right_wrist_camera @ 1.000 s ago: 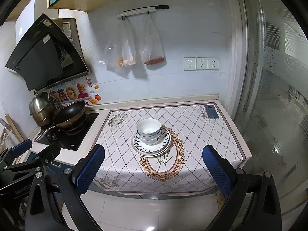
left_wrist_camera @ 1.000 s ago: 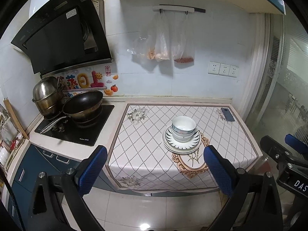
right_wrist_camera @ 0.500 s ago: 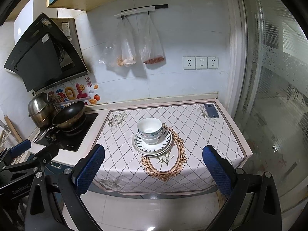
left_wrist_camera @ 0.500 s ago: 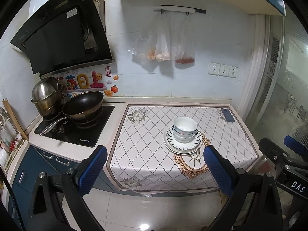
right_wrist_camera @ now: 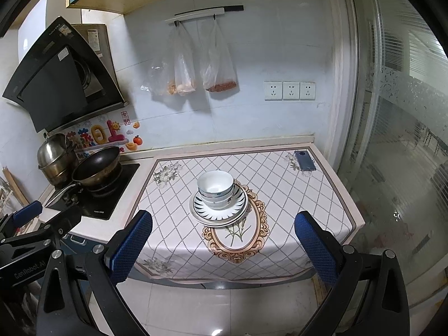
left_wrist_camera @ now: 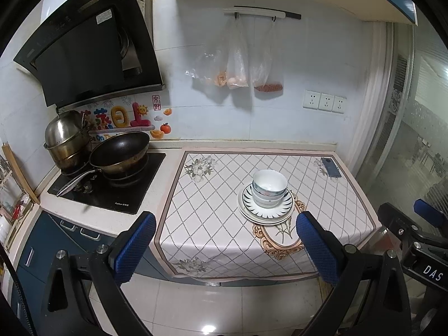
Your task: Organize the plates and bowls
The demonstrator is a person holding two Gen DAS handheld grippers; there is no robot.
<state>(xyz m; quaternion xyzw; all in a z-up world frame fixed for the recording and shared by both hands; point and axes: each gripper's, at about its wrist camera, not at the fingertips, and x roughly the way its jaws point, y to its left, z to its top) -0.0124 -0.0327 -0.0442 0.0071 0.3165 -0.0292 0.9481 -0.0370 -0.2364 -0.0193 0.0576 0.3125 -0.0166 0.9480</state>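
White bowls [left_wrist_camera: 269,188] [right_wrist_camera: 215,189] are nested on stacked plates [left_wrist_camera: 266,215] [right_wrist_camera: 218,215], the top plate rimmed with black petal marks. The stack rests in the middle of the patterned cloth [left_wrist_camera: 212,224] [right_wrist_camera: 280,196] on the counter. My left gripper [left_wrist_camera: 225,239] hangs open in front of the counter's front edge, well short of the stack, with nothing between its blue pads. My right gripper [right_wrist_camera: 222,238] is likewise open and empty, held back over the floor. In each view the other gripper shows at the frame's edge.
A black wok [left_wrist_camera: 119,155] and a steel pot [left_wrist_camera: 67,140] sit on the hob at the left. A dark phone [left_wrist_camera: 331,167] [right_wrist_camera: 305,160] lies at the cloth's far right corner. Plastic bags [right_wrist_camera: 196,64] hang on the back wall. A glass partition [right_wrist_camera: 397,140] bounds the right side.
Both grippers have drifted slightly back and up from the counter, so the stack looks a little smaller. The dishes have not moved and both grippers stay open.
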